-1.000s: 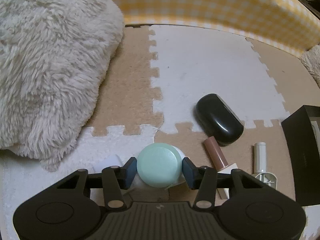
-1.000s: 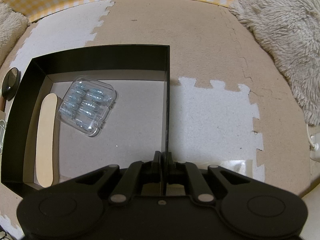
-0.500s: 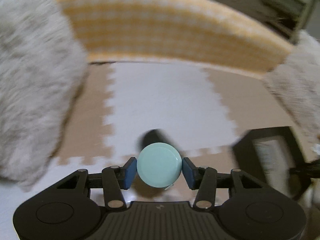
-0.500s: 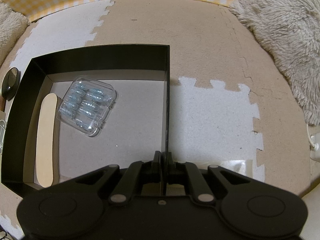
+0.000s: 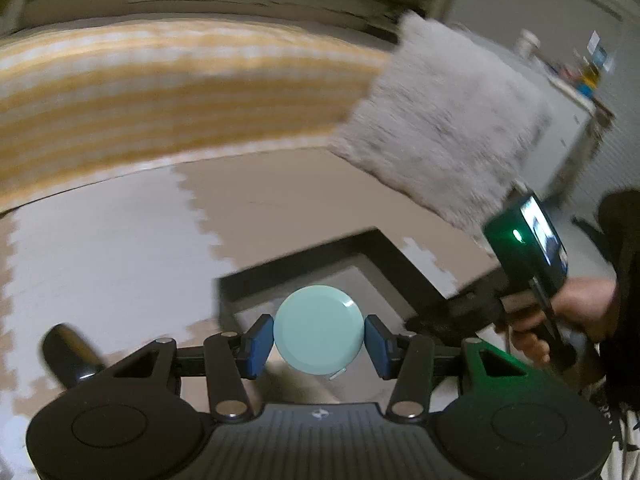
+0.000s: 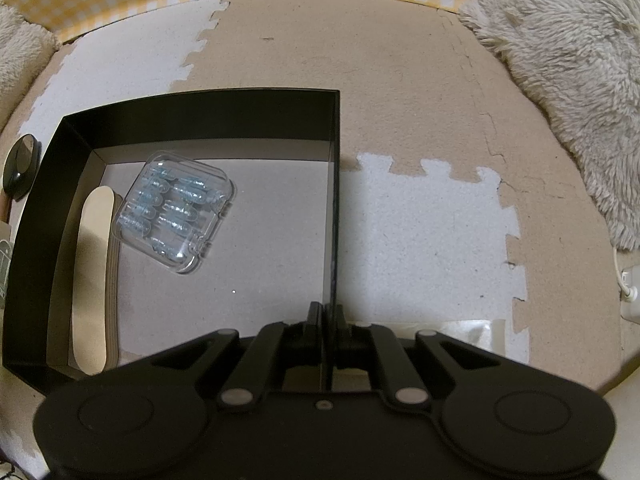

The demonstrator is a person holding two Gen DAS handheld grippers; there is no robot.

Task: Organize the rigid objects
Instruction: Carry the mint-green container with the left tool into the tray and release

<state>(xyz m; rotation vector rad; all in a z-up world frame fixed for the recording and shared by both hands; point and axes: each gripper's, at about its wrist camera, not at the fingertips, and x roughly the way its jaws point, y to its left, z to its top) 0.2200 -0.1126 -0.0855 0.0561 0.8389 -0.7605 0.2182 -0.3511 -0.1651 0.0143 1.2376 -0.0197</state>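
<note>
Two hand-held grippers grip: left point(image 5: 319, 343) a mint disc point(image 5: 319, 329), right point(image 6: 329, 318) the unlabelled black box's wall point(image 6: 334, 200).

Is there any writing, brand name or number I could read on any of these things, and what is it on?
No word or number can be read.
Left tongs: a small pale emblem on the body, no letters made out.
Phone-like screen on the other tool: lit, but blurred.
Clear plastic case in the black box: no label shows.
Shelf items far back: coloured labels, too blurred.
</note>
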